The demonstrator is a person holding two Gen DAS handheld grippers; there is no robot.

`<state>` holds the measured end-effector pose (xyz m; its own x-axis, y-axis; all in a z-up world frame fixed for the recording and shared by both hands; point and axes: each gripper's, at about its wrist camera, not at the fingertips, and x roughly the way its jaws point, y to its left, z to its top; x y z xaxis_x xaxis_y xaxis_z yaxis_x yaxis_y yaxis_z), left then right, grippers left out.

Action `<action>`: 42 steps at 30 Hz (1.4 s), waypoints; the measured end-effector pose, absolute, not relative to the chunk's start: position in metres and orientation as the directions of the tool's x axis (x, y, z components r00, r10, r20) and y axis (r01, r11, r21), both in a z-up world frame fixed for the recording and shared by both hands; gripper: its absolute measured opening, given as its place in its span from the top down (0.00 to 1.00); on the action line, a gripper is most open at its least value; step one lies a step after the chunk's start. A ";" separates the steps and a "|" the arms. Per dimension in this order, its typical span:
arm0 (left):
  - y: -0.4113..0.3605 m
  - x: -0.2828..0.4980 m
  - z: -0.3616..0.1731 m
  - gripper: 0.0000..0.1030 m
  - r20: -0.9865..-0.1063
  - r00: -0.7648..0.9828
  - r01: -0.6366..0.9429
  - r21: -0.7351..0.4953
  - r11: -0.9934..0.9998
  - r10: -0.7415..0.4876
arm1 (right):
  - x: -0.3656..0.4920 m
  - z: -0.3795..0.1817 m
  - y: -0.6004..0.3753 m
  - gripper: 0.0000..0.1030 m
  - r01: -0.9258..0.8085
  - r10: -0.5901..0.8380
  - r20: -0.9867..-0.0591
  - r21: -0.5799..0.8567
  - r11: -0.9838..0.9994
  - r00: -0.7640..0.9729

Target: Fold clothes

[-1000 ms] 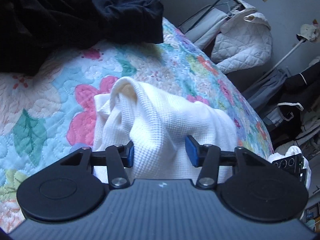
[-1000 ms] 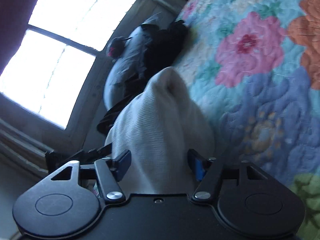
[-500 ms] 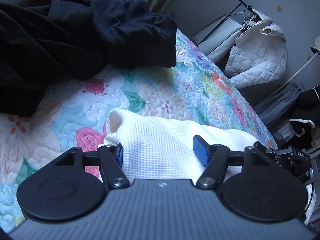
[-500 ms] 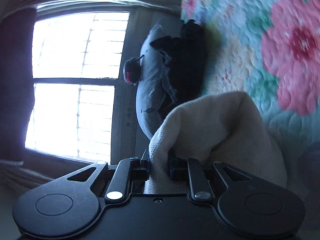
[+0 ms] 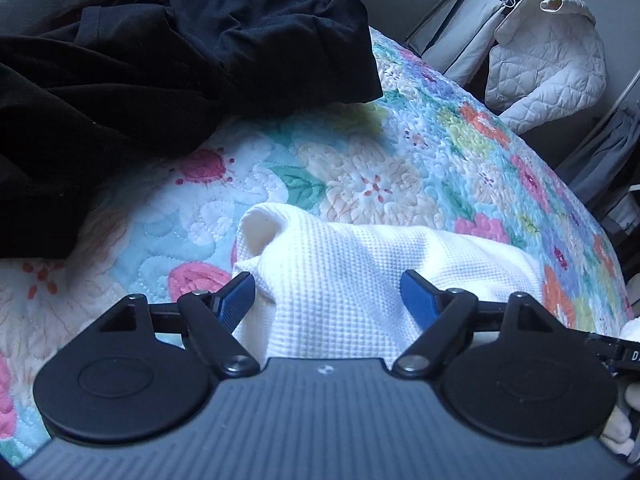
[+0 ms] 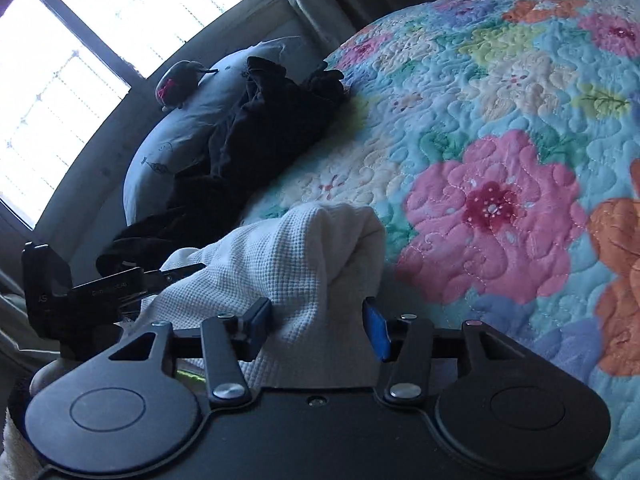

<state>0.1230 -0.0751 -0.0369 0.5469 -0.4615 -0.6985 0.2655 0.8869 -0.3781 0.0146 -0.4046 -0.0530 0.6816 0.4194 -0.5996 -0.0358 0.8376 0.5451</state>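
Letting go of one white waffle-knit garment [image 5: 372, 280] lying bunched on the floral quilt [image 5: 400, 168] of the bed, near its closer edge. Left gripper [image 5: 328, 292] opening, blue fingers [image 5: 416, 300] standing wide of the cloth on both sides, fabric between them but not pinched. Right gripper [image 6: 318, 326] opening too, fingers [image 6: 376, 332] parted around a raised fold of the same garment [image 6: 288, 264], no press on it visible.

To do this release well, by judgement: open fully before drawing back, so no waffle loop snags on a finger pad; pull away low and straight along the cloth rather than lifting, to keep the fold from dragging open. Hump at the far left corner and the raised ridge probably worth flattening next, pressing from the middle outward, before any further fold.

Counted: one white garment in hand; one dark heap of clothes [image 5: 160, 72] at the head of the bed, number of pieces inside impossible to tell; one pale pillow [image 6: 176, 136] behind it with one small plush toy [image 6: 180, 80] on top; one white quilted jacket [image 5: 548, 48] hanging beyond the bed; two grippers.
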 end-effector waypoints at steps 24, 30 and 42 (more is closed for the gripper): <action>-0.058 0.057 -0.024 0.04 -0.676 0.610 0.271 -0.313 0.910 -0.414 | -0.034 -0.043 -0.312 0.48 -0.360 0.285 -0.721 0.053 0.932 0.632; -0.068 0.064 -0.028 0.03 -0.640 0.613 0.304 -0.350 0.886 -0.463 | -0.032 -0.040 -0.325 0.48 -0.351 0.330 -0.725 0.129 0.927 0.605; -0.037 0.095 -0.082 0.00 -0.704 0.407 0.157 -0.574 0.804 -0.582 | -0.010 -0.042 -0.372 0.20 -0.127 0.371 -0.634 0.396 0.909 0.678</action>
<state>0.0947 -0.0366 -0.0815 0.4070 -0.5824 -0.7036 0.1570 0.8035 -0.5742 -0.0096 -0.3725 -0.0424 0.6784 0.3711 -0.6341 -0.1270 0.9093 0.3963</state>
